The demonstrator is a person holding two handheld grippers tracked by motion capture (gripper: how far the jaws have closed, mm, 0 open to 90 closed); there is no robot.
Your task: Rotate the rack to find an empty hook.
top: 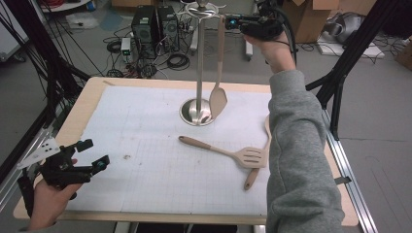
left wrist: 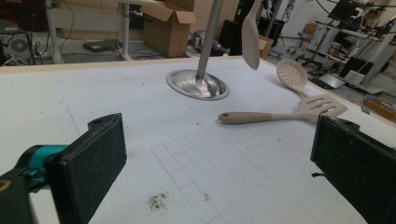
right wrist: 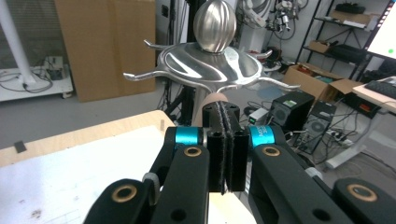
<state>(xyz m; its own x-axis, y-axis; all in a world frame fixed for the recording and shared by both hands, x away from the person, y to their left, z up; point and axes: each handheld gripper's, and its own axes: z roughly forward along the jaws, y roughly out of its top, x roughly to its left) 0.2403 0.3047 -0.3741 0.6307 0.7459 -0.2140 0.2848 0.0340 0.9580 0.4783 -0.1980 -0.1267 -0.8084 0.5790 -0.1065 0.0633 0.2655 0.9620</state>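
The right tongs (top: pixel 227 22) are clamped on the handle tip of a beige spatula (top: pixel 218 99), holding it up beside the steel utensil stand (top: pixel 199 58), just under its hooks (right wrist: pixel 140 74). Hanging is the step in hand, I'd say; next, the handle's end must catch a hook. The left tongs (top: pixel 92 153) rest apart, empty, over the bench (top: pixel 87 99).
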